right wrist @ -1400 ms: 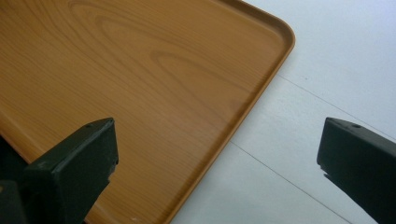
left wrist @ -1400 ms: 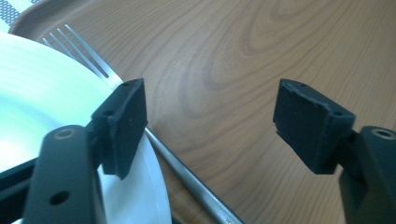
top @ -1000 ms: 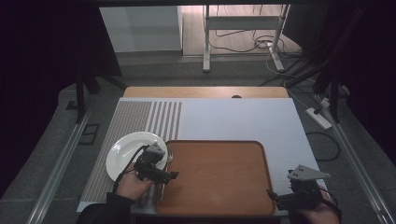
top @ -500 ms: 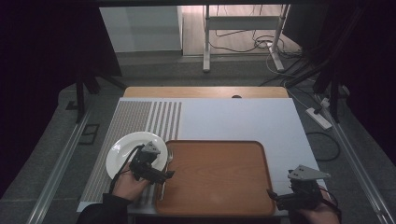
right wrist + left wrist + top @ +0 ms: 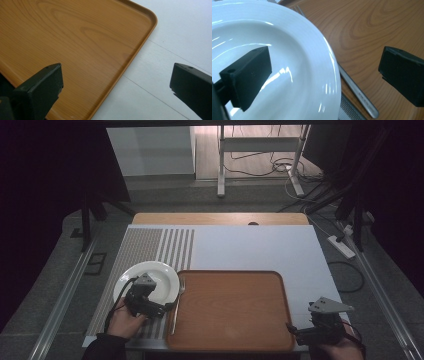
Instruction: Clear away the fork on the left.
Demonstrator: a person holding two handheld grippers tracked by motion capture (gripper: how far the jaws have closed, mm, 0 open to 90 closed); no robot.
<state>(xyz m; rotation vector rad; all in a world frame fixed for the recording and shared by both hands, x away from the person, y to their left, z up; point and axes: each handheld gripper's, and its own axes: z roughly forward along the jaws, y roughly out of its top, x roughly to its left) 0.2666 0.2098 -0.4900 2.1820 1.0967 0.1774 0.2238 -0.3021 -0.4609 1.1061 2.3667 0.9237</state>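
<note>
A white plate (image 5: pixel 152 277) lies on the table's left, against the left edge of a wooden tray (image 5: pixel 230 307). A metal fork (image 5: pixel 177 302) rests along that tray edge. My left gripper (image 5: pixel 167 309) hovers at the plate's near right rim, held by a hand. In the left gripper view it (image 5: pixel 325 62) is open: one jaw over the plate (image 5: pixel 287 62), the other over the tray (image 5: pixel 367 30), with the fork handle (image 5: pixel 359 96) between them. My right gripper (image 5: pixel 292 332) stands open at the tray's near right corner, its jaws (image 5: pixel 116 72) astride the tray rim (image 5: pixel 140 47), holding nothing.
A grey striped mat (image 5: pixel 150 245) covers the left part of the white tabletop (image 5: pixel 260 250). A wooden strip (image 5: pixel 220 218) runs along the far edge. Beyond it are floor cables and the legs of another table (image 5: pixel 220 170).
My left gripper has drifted to the left, from over the fork and tray edge toward the plate. The right gripper has stayed put.
</note>
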